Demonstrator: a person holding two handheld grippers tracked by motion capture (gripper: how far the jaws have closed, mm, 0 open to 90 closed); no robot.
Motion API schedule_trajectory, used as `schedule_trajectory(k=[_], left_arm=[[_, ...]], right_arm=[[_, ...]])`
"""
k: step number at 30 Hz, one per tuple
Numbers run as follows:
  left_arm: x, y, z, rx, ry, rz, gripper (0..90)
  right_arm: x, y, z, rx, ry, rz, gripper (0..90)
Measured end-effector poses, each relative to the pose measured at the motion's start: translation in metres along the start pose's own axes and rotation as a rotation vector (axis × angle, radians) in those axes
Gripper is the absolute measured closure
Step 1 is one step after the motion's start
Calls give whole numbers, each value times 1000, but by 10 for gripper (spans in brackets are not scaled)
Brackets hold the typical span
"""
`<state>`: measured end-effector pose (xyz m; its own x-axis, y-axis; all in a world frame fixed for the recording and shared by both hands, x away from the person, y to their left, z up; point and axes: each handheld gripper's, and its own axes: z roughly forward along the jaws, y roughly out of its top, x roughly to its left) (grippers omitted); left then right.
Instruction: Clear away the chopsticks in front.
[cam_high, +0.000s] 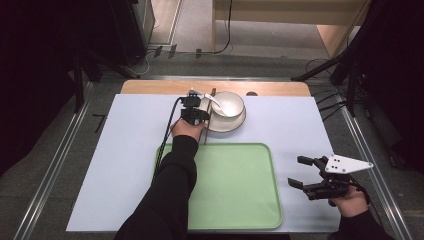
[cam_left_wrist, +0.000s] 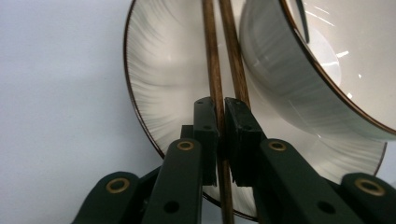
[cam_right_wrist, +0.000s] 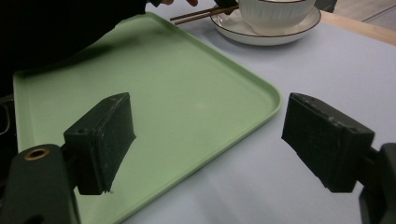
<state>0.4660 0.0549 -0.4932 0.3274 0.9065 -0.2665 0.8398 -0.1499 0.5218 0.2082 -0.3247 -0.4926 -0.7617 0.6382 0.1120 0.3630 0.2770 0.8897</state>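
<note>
A pair of brown chopsticks (cam_left_wrist: 213, 70) lies across the left rim of a white plate (cam_left_wrist: 154, 79) with a dark edge. My left gripper (cam_left_wrist: 222, 108) is shut on the chopsticks. A white ribbed bowl (cam_left_wrist: 280, 70) stands on the plate to their right. In the high view the left gripper (cam_high: 197, 111) is at the far middle of the table, beside the bowl (cam_high: 228, 104), which holds a white spoon (cam_high: 216, 101). My right gripper (cam_right_wrist: 210, 135) is open and holds nothing, over the table just off the green tray's (cam_right_wrist: 187, 93) corner. It sits near the right front (cam_high: 296, 171).
The green tray (cam_high: 235, 185) lies bare at the front middle on a pale blue mat (cam_high: 130, 150). A wooden strip (cam_high: 150, 87) borders the table's far edge. Dark stands and cables surround the table on the floor.
</note>
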Motion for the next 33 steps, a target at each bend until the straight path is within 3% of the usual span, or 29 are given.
schedule_trajectory(k=[8, 13, 17, 24, 30, 33], left_arm=[[2, 1, -7, 3, -7, -10, 859], [13, 4, -28, -9, -49, -33, 860], [26, 1, -47, -20, -58, -44, 860], [52, -22, -82, -32, -66, -34, 860], [60, -48, -100, -38, -80, -25, 860], [62, -65, -109, -30, -117, -13, 859]], right_arm=[[0, 0, 0, 1, 2, 0, 176], [0, 0, 0, 1, 3, -2, 176], [1, 0, 0, 3, 2, -5, 176], [1, 0, 1, 5, -1, -7, 176], [2, 1, 1, 8, 0, -7, 176], [2, 1, 1, 12, -3, -6, 176]])
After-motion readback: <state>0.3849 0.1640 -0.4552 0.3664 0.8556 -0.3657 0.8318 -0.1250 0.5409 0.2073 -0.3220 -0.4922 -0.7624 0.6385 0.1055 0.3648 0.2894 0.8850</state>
